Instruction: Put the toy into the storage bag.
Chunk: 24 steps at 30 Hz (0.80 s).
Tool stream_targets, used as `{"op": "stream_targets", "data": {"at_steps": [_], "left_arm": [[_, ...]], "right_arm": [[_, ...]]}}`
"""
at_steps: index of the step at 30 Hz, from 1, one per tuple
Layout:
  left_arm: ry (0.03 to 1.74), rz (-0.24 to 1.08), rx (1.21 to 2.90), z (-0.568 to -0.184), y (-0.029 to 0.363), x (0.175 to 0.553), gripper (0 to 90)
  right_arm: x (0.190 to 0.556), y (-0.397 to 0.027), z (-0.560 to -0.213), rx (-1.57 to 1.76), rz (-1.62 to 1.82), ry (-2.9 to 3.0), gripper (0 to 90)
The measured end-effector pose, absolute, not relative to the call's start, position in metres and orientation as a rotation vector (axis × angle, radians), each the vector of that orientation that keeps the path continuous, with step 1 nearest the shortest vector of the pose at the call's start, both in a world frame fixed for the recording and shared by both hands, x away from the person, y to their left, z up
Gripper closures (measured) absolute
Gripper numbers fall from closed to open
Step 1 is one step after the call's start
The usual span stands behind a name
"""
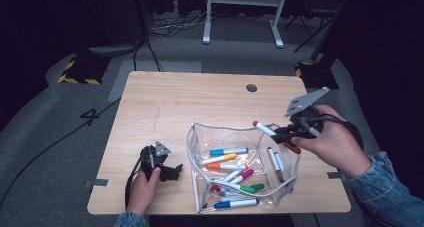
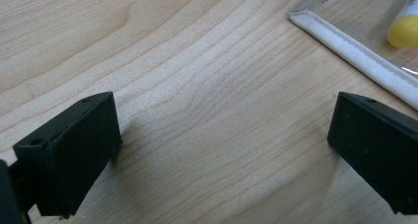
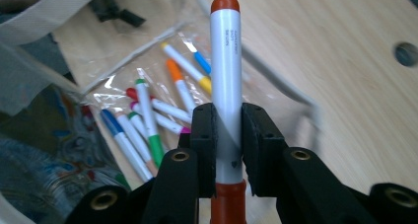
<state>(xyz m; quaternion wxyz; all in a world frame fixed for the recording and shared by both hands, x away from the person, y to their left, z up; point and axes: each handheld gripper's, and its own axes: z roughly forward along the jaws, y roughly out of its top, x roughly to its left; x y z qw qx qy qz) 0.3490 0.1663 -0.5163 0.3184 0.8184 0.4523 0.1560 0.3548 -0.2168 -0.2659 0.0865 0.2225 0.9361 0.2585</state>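
Observation:
A clear plastic pouch (image 1: pixel 200 152) with a white zip edge lies open on the wooden table (image 1: pixel 200 97), and several coloured markers (image 1: pixel 228 151) lie inside it. My right gripper (image 1: pixel 285 134) hangs above the pouch's right side, shut on a white marker with red ends (image 1: pixel 264 128). In the right gripper view that red marker (image 3: pixel 226 61) stands straight up between the two pads (image 3: pixel 204 135), with the other markers (image 3: pixel 148 115) below. My left gripper (image 1: pixel 172 171) rests on the table left of the pouch, its jaws open over bare wood (image 2: pixel 212 115), the pouch's white edge (image 2: pixel 355 56) ahead.
A round cable hole (image 1: pixel 251 87) sits near the table's far right. Beyond the table are cables on a grey floor, a white desk frame (image 1: pixel 240 12) and yellow-black floor markings (image 1: pixel 80 69). A denim sleeve (image 1: pixel 390 192) enters at the bottom right.

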Motion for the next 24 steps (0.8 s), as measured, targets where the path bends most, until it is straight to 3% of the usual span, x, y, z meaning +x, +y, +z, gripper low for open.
{"op": "stream_targets", "data": {"at_steps": [7, 14, 16, 17, 24], "left_arm": [[1.189, 0.408, 2.153, -0.516, 0.166, 0.349, 0.0], [1.189, 0.409, 2.153, -0.516, 0.166, 0.349, 0.0], [1.189, 0.408, 2.152, -0.516, 0.166, 0.349, 0.0], [1.189, 0.408, 2.153, -0.516, 0.166, 0.349, 0.0], [1.189, 0.408, 2.153, -0.516, 0.166, 0.349, 0.0]], "right_arm": [[0.35, -0.158, -0.304, 0.481, 0.659, 2.965, 76.9], [0.349, -0.126, -0.35, 0.396, 0.488, 3.106, 75.8], [0.35, -0.122, -0.359, 0.377, 0.486, 3.118, 63.0], [0.35, -0.121, -0.362, 0.362, 0.504, 3.112, 60.9], [0.35, -0.142, -0.326, 0.393, 0.717, 2.983, 57.2]]}}
